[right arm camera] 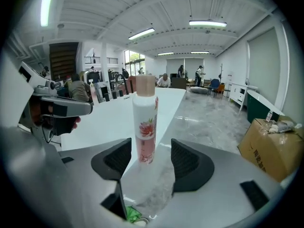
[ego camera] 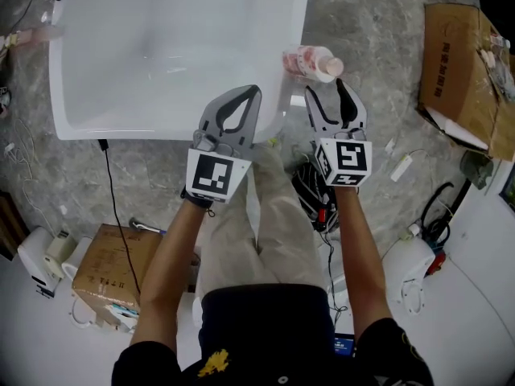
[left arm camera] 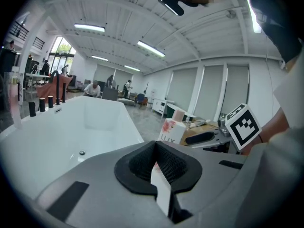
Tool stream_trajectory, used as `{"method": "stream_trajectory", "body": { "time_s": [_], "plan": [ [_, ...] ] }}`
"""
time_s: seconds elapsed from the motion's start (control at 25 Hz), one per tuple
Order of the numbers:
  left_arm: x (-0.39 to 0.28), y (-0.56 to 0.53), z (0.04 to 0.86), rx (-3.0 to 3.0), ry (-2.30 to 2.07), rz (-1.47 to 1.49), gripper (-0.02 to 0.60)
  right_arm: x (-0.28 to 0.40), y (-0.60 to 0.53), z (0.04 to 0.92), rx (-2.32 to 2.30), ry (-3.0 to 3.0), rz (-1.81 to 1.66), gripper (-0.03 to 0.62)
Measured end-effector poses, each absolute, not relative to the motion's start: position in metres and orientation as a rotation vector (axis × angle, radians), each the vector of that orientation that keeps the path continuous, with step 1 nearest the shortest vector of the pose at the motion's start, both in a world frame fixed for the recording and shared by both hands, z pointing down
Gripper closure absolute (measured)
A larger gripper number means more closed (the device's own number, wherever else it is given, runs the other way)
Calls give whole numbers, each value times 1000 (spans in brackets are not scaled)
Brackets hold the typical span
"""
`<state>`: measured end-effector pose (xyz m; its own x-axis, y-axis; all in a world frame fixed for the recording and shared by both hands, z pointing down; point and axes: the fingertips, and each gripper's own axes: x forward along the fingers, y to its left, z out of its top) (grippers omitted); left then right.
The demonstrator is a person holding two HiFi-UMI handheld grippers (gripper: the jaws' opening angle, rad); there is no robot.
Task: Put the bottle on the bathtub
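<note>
Risking tipping the upright bottle (right arm camera: pixel 144 122) off the corner rim of the bathtub (ego camera: pixel 296 22) by dragging a jaw of the wide-open, empty right tongs (ego camera: pixel 327 88) against it while backing away, with the left tongs (ego camera: pixel 251 95), closed on nothing, hovering alongside.

White bathtub (ego camera: pixel 177 55), white bottle (right arm camera: pixel 145 122) with pink flower print and beige cap (right arm camera: pixel 145 85), grey marbled floor (ego camera: pixel 362 22)

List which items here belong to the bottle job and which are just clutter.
Job: bottle, upright on the bathtub rim; right gripper, open, at the bottle; left gripper, shut, empty.
Lying about: right cardboard box; left cardboard box; black cable on the floor.
</note>
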<state>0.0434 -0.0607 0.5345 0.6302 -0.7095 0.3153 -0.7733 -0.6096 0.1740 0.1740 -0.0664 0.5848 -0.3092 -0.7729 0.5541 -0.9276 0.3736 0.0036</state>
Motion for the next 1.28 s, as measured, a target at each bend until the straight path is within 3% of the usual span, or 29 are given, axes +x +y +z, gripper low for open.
{"method": "stream_trajectory", "body": {
  "time_s": [0.36, 0.76, 0.96, 1.28],
  "plan": [
    [45, -15, 405, 2651, -1081, 466, 563, 194, -10, 464, 1562, -2101, 547, 592],
    [-7, 41, 276, 2747, -1056, 349, 563, 125, 67, 345, 1654, -2162, 555, 592],
    [-35, 60, 246, 2879, -969, 358, 563, 122, 107, 315, 1870, -2229, 858, 593],
    [-50, 65, 237, 2932, -963, 379, 563, 137, 131, 284, 1995, -2231, 668, 594]
  ]
}}
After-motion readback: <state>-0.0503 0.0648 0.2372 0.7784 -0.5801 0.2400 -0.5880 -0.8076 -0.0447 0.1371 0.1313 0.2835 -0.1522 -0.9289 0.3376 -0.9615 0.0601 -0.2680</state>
